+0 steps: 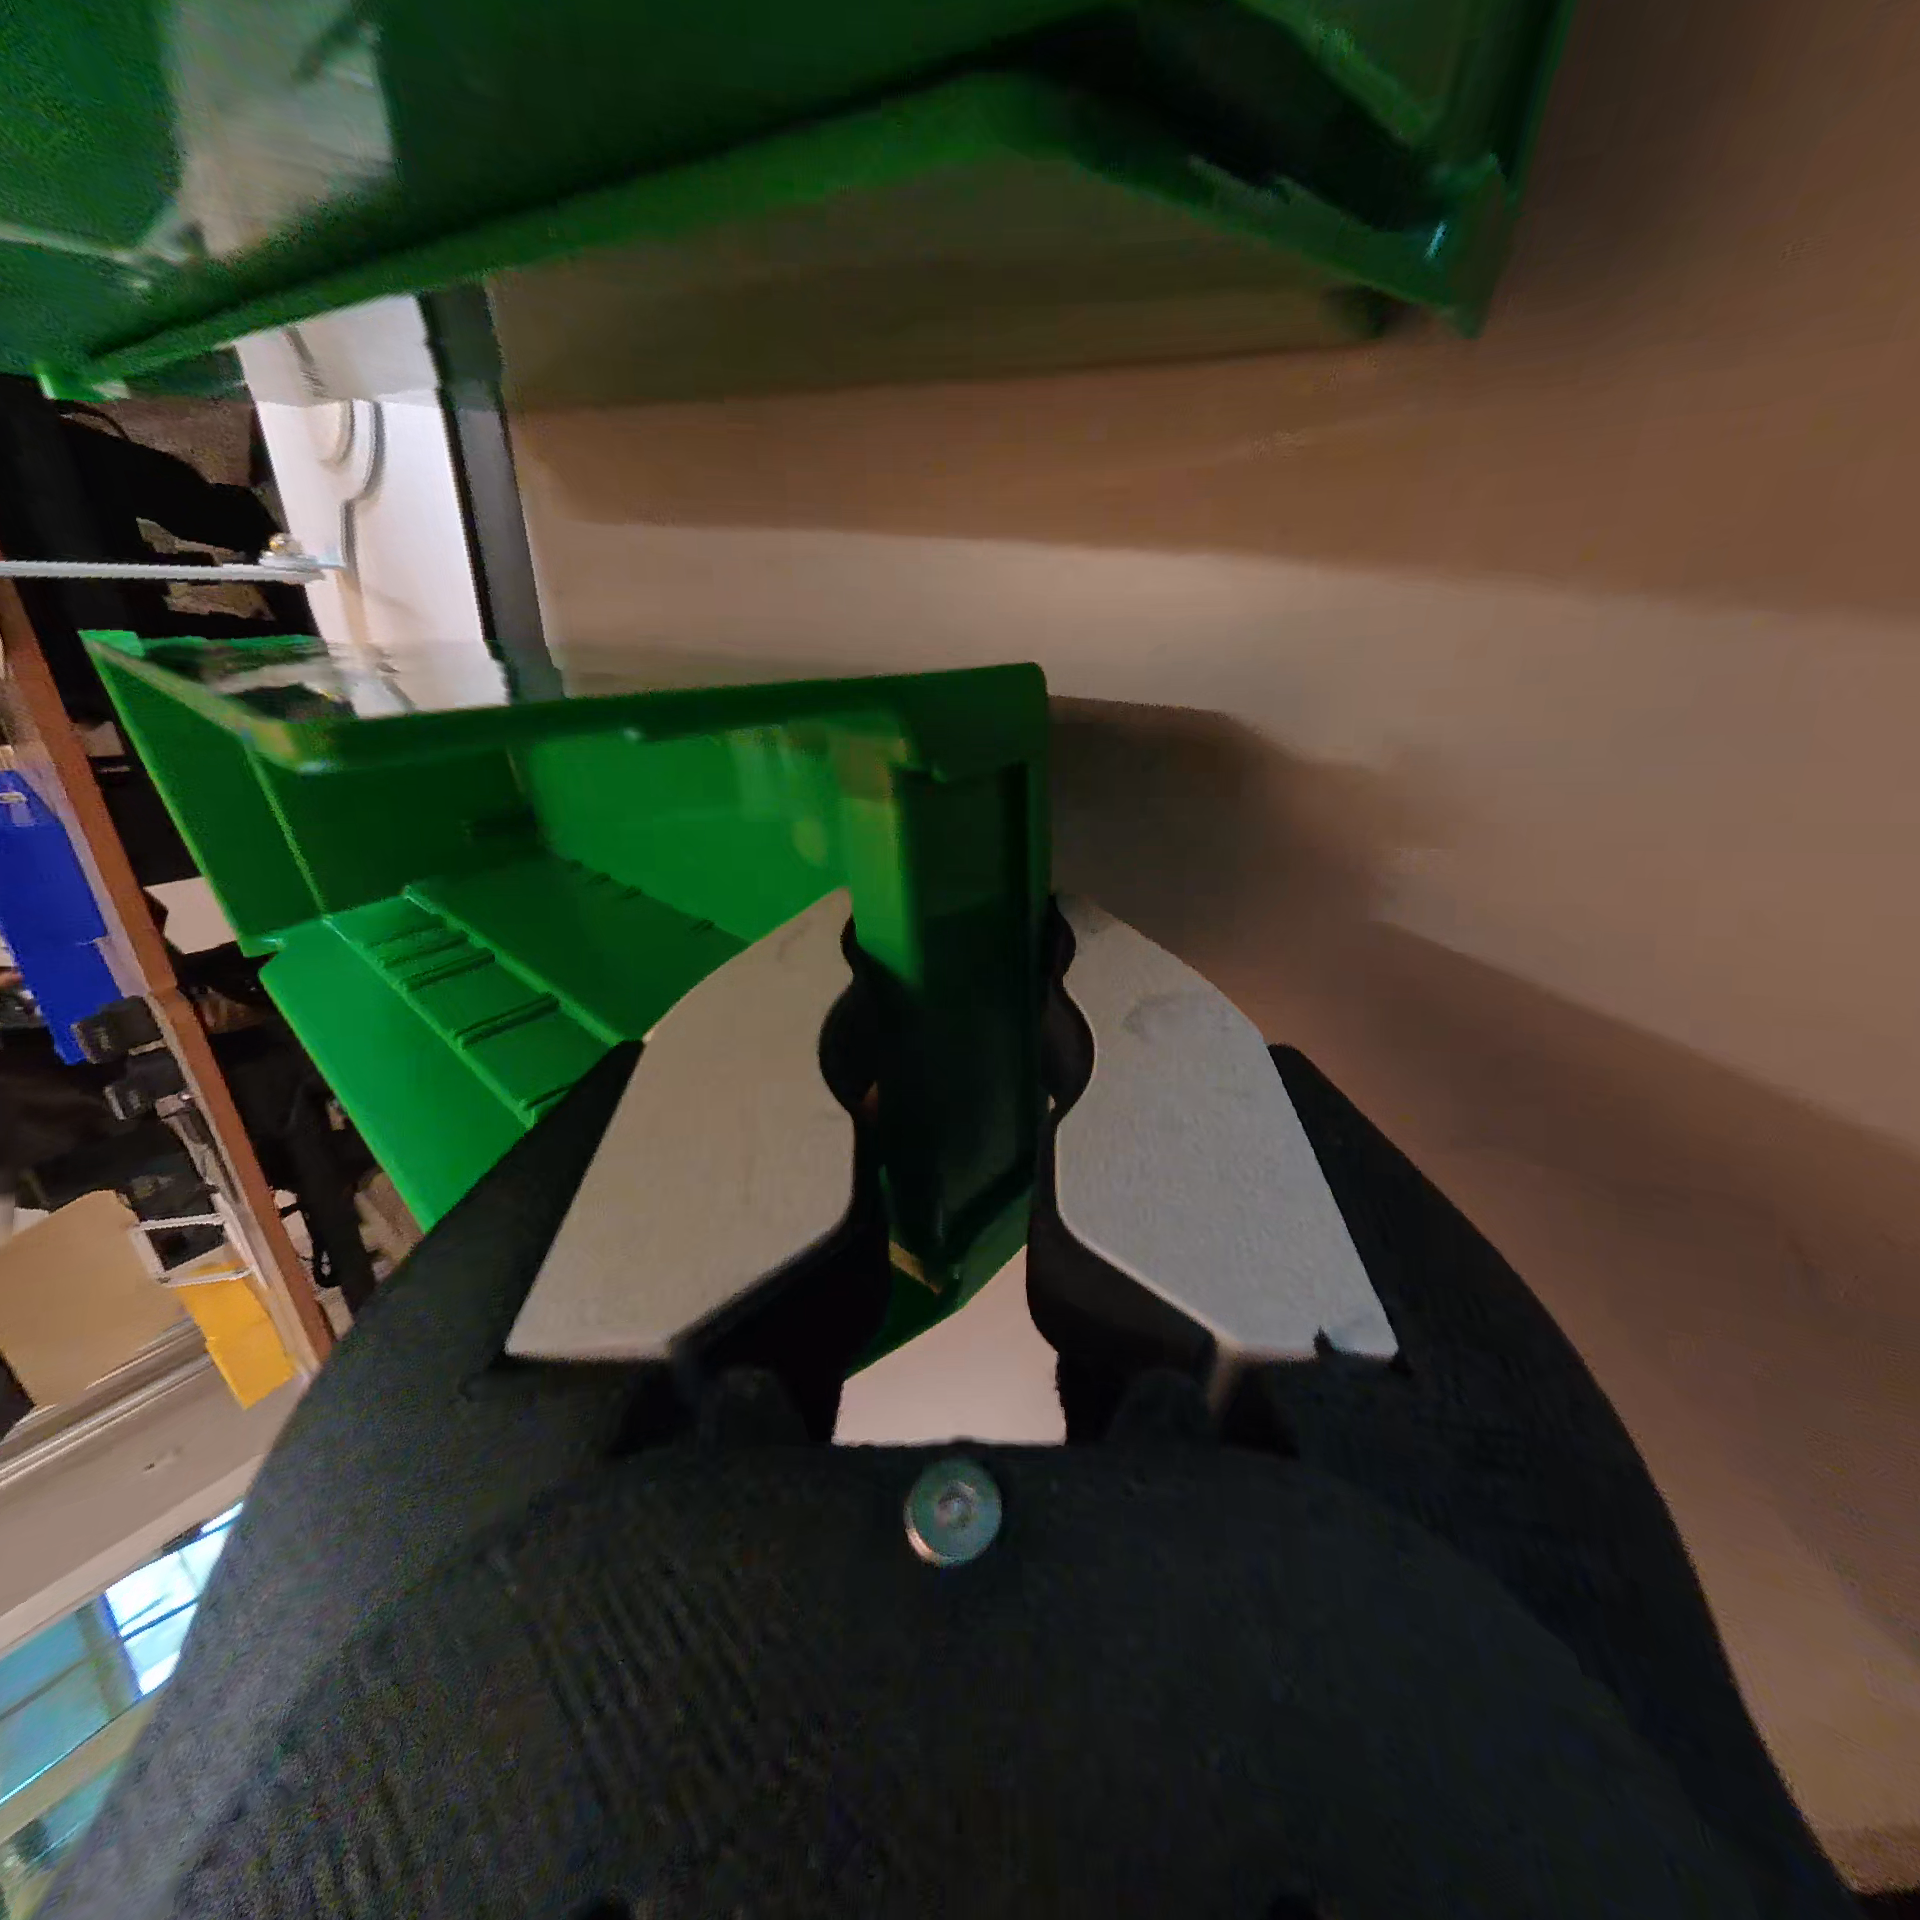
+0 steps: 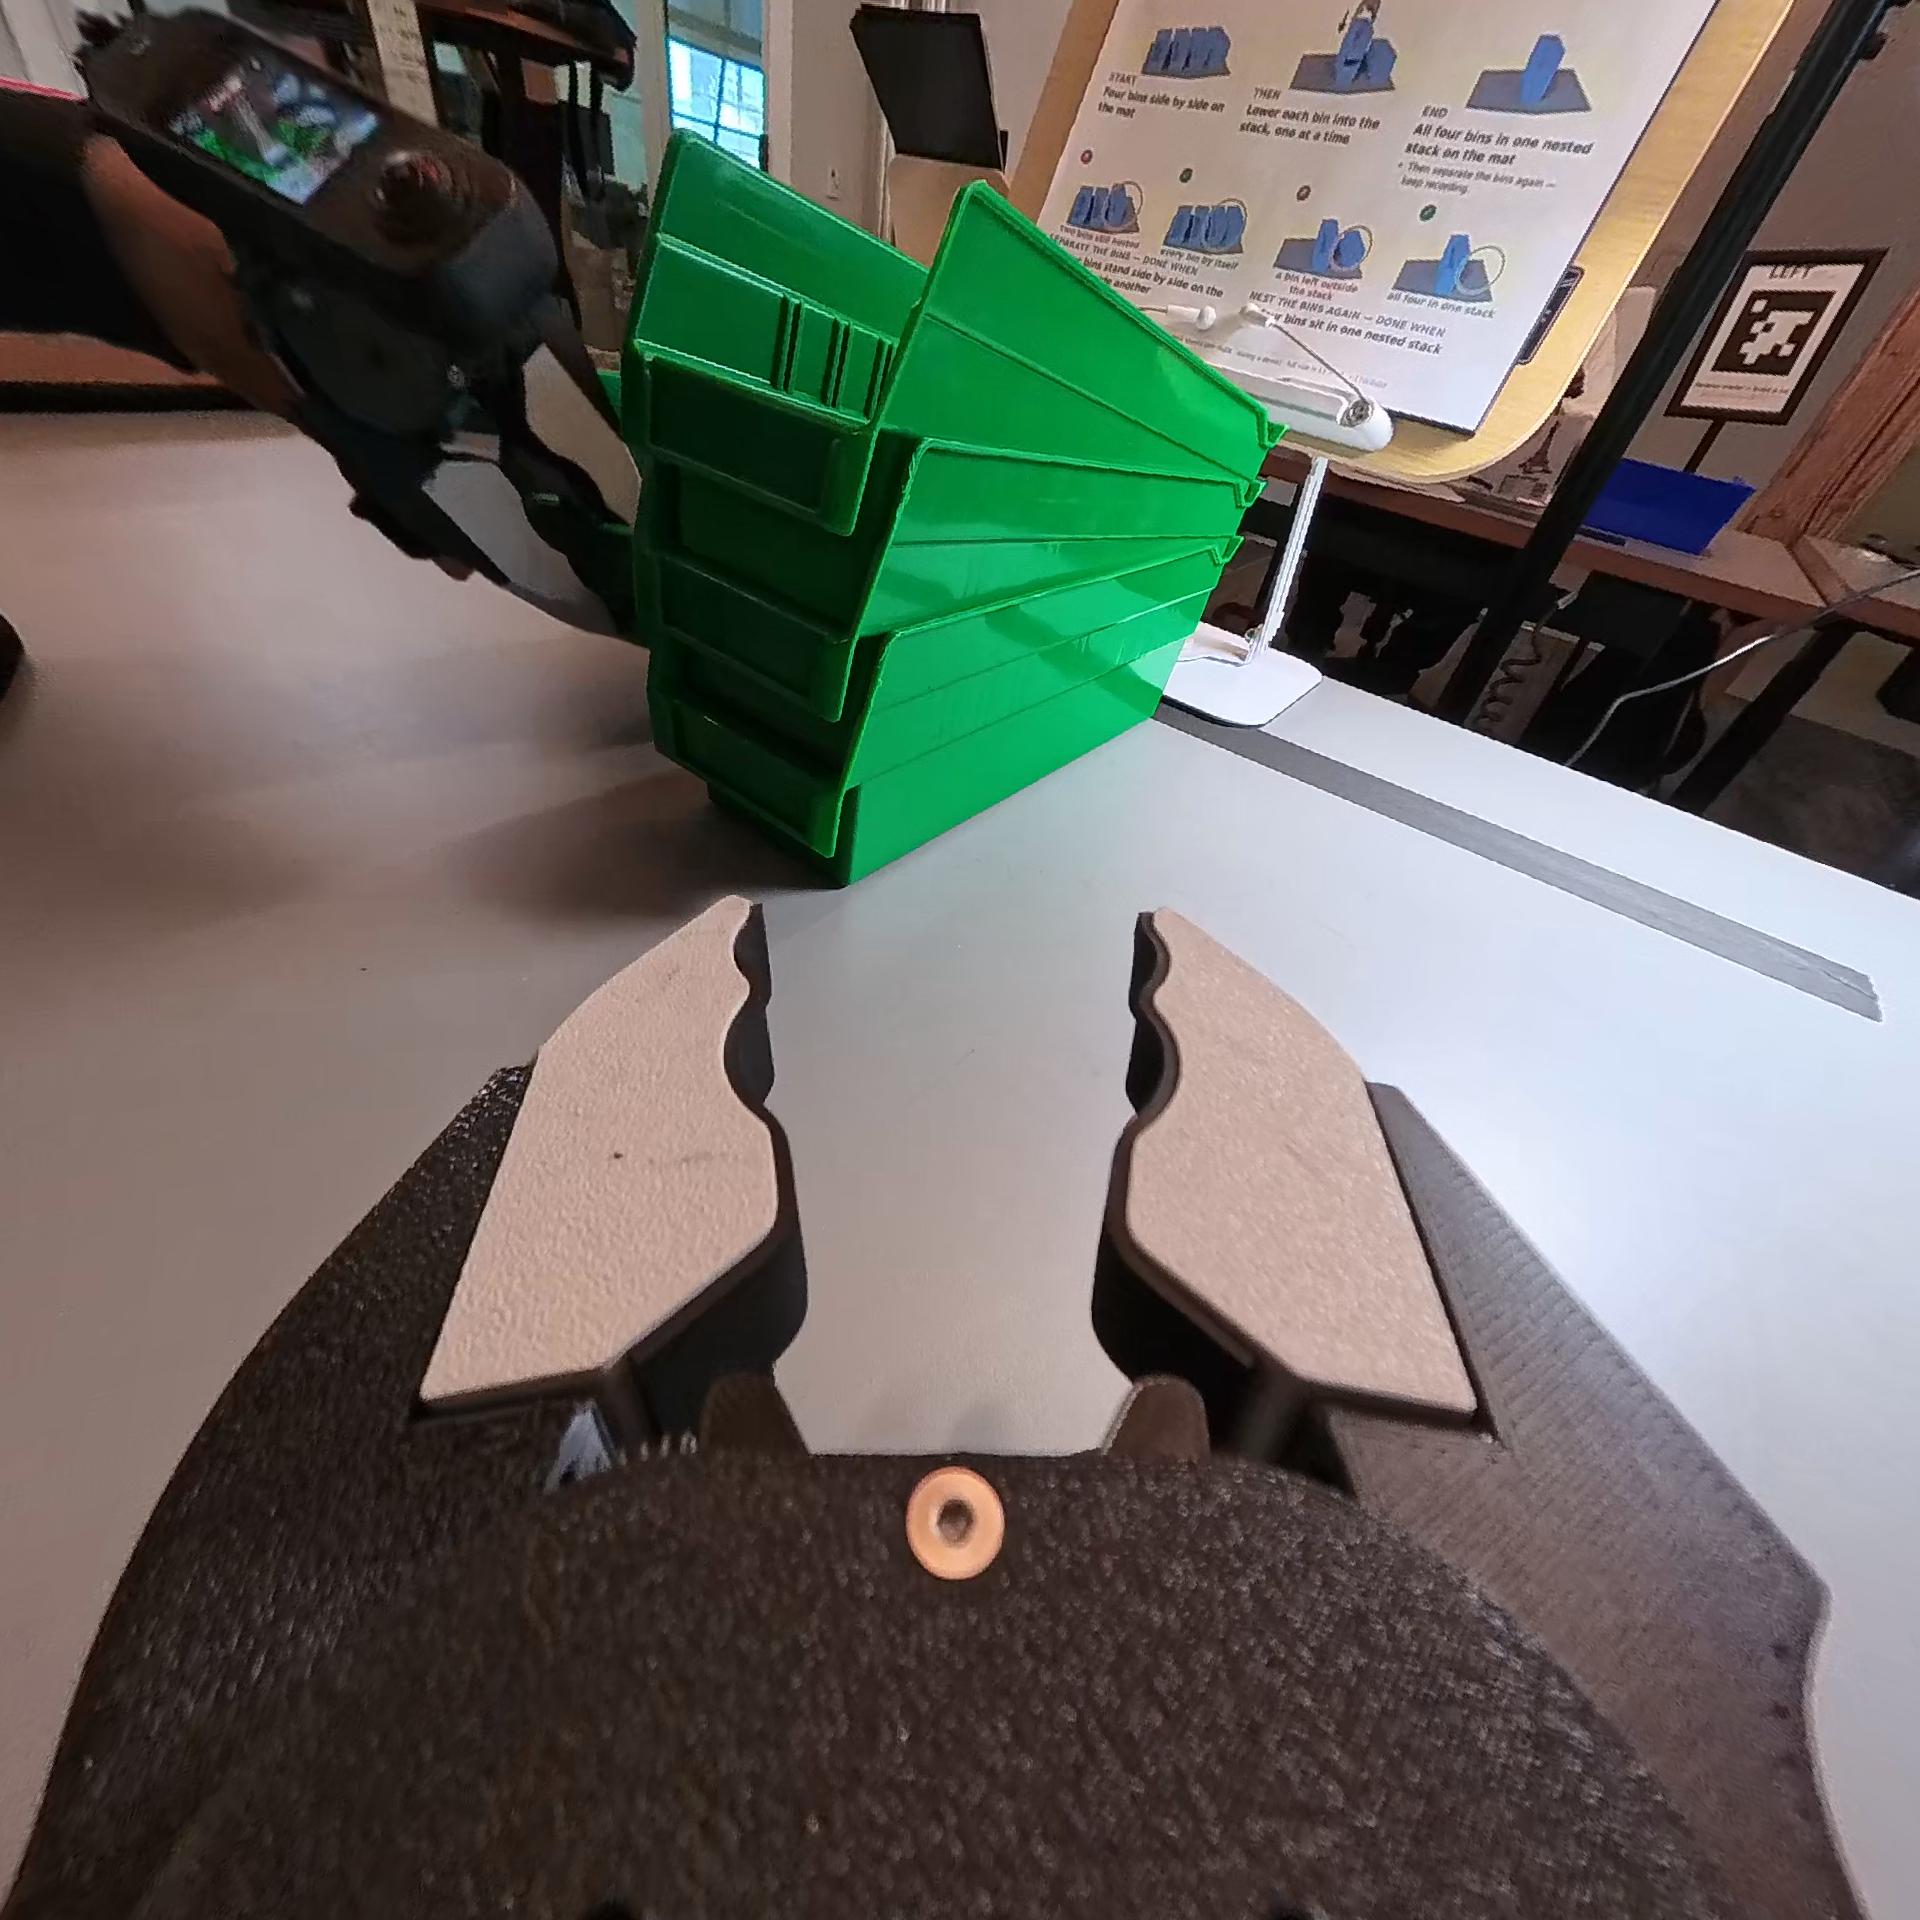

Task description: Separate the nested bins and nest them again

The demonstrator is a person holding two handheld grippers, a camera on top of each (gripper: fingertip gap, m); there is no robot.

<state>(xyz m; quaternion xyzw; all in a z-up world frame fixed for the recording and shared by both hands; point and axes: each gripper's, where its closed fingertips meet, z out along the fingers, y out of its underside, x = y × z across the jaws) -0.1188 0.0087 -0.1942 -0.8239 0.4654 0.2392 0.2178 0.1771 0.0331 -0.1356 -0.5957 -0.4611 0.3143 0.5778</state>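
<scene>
At the desk's centre, twelve o'clock from your right tongs [image 2: 951, 925], stands the stack of glossy green plastic storage bins [image 2: 935, 582] on the pale grey desk [image 2: 1455, 1039].

**Count.** Four bins can be made out in the right wrist view: three lower ones sit nested and roughly level, while the top green bin [image 2: 1039, 343] is tipped up, its far edge raised toward one o'clock. No bin stands alone on the desk.

**Tongs.** Your left tongs [image 1: 951, 1091] are clamped on a wall edge of a green bin; judged from the right wrist view, where they meet the stack at nine o'clock, this is the tipped top bin. Your right tongs are apart, holding nothing, hovering low over the desk well short of the stack.

**Progress.** Separation appears barely begun, if this is the first pass: one bin is partly lifted and none is fully freed. On that reading, freeing four bins and re-nesting them all remains.

**Background.** One white instruction board [image 2: 1351, 187] leans at one o'clock, beside one white lamp [image 2: 1288, 499].
</scene>
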